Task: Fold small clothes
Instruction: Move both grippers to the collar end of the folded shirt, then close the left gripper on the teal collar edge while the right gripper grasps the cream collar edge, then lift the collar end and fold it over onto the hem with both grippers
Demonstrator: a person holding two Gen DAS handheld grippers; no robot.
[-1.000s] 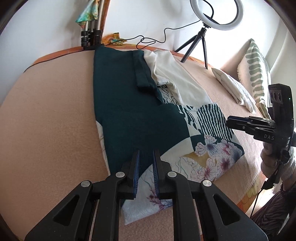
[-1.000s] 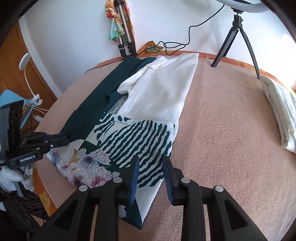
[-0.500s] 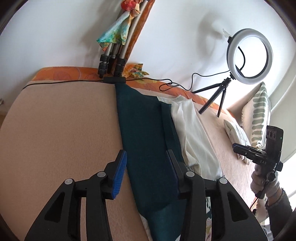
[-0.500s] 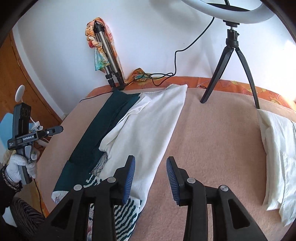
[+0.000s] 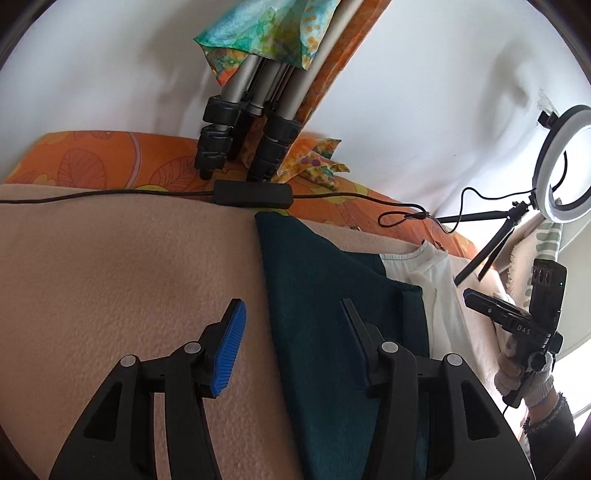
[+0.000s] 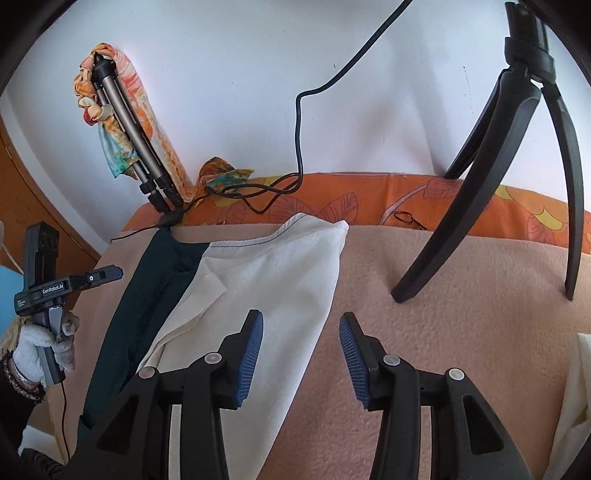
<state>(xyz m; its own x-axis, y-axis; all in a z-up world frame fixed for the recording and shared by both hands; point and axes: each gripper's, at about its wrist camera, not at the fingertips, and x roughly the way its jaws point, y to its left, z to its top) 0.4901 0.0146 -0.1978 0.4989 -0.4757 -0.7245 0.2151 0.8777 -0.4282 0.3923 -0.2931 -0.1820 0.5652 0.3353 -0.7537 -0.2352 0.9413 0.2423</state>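
Left wrist view: dark green garment (image 5: 332, 295) lies flat on blanket (image 5: 129, 277)

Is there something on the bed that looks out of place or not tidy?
Mostly tidy. One oddity: a tripod wrapped in a scarf leans on the wall at the bed's far edge, its feet beside the garment's green part. A black cable also trails across the blanket.
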